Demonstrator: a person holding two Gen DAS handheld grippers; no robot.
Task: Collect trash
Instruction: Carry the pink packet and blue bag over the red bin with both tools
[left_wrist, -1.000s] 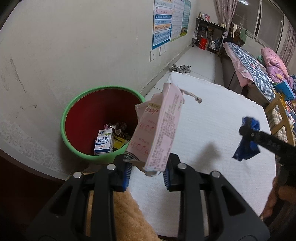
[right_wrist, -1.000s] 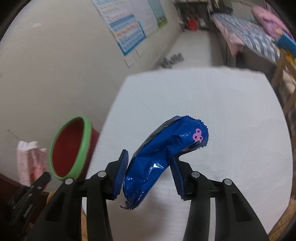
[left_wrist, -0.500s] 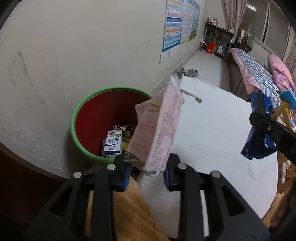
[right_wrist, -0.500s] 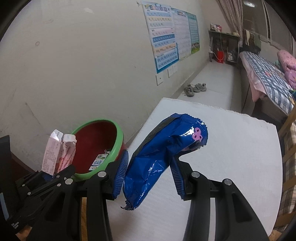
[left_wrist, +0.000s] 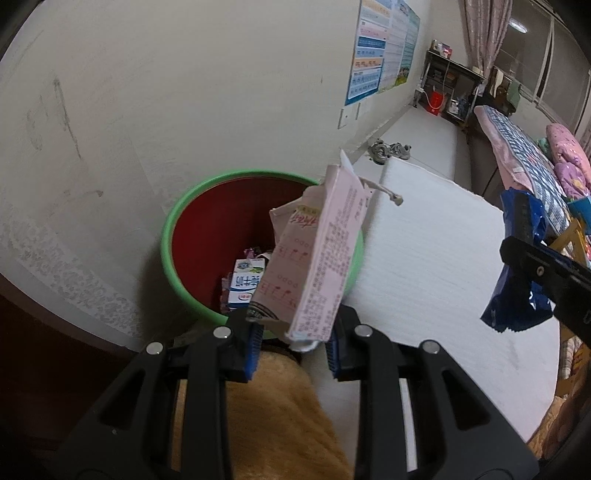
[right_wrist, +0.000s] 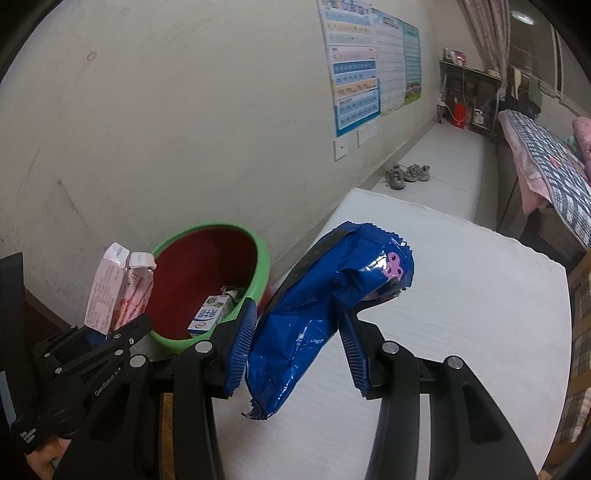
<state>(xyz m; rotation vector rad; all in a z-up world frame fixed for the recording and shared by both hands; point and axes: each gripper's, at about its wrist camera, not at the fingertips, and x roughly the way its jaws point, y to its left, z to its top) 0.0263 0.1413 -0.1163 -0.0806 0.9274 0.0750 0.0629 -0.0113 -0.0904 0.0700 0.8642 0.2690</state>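
Observation:
My left gripper (left_wrist: 292, 341) is shut on a pink milk carton (left_wrist: 314, 258), held upright just in front of a green bin with a red inside (left_wrist: 199, 236). The carton also shows in the right wrist view (right_wrist: 118, 288). The bin (right_wrist: 207, 262) holds a white and blue carton (left_wrist: 245, 284) and other scraps. My right gripper (right_wrist: 295, 354) is shut on a crumpled blue snack wrapper (right_wrist: 325, 310), held above the white table (right_wrist: 461, 314) to the right of the bin. The wrapper also shows in the left wrist view (left_wrist: 517, 295).
A cream wall (left_wrist: 184, 92) with posters (right_wrist: 358, 66) runs behind the bin. A tan furry cloth (left_wrist: 273, 417) lies under my left gripper. Shoes (right_wrist: 406, 173) lie on the floor beyond the table. A bed (right_wrist: 543, 155) stands at the right.
Both grippers have moved closer to the bin with their loads. The bin now looks larger and nearer in both views.

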